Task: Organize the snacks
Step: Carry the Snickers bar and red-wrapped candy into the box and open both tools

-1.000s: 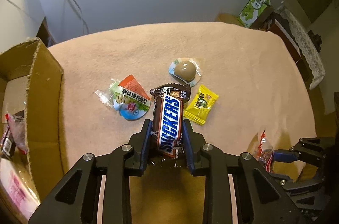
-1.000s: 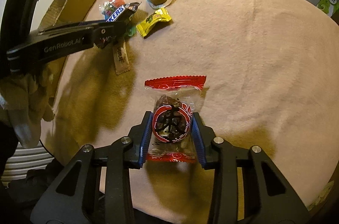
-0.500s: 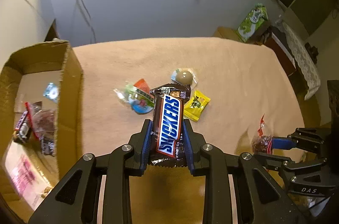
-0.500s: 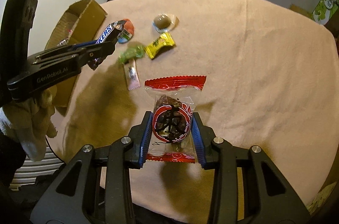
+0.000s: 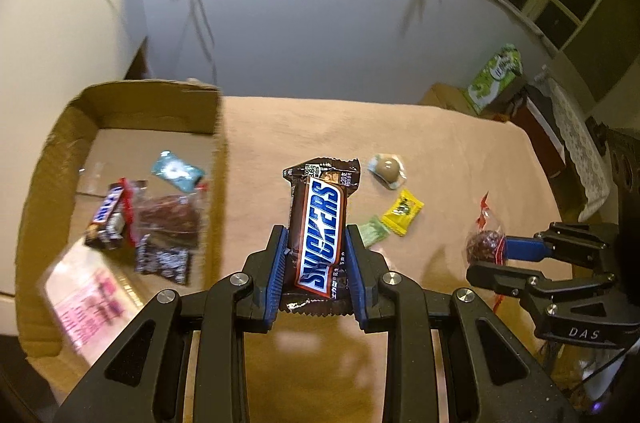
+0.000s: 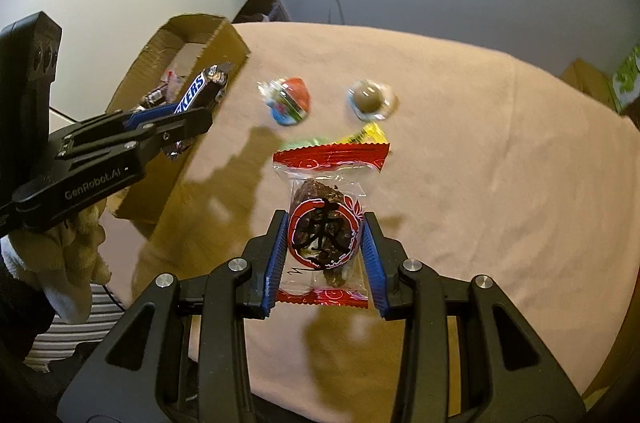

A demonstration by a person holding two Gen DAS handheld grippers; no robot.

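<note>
My left gripper point(image 5: 316, 247) is shut on a Snickers bar point(image 5: 320, 223) and holds it in the air near the right wall of a cardboard box point(image 5: 218, 159). The box holds several snacks, among them another Snickers point(image 5: 106, 219). My right gripper point(image 6: 324, 235) is shut on a clear red-edged candy packet point(image 6: 324, 219) above the table. In the right wrist view the left gripper point(image 6: 172, 119) with its Snickers bar point(image 6: 200, 87) is at the box point(image 6: 224, 35). In the left wrist view the right gripper point(image 5: 500, 247) holds the packet point(image 5: 484, 243).
On the pink tablecloth point(image 6: 480, 143) lie a brown ball snack point(image 6: 368, 99), a red-and-blue packet point(image 6: 290, 101), a yellow candy point(image 5: 402, 211) and a green candy point(image 5: 374, 231). A green tissue box point(image 5: 496, 75) stands beyond the table's far right corner.
Both grippers have risen and moved left towards the cardboard box, each still holding its snack. The box interior has come into the left wrist view.
</note>
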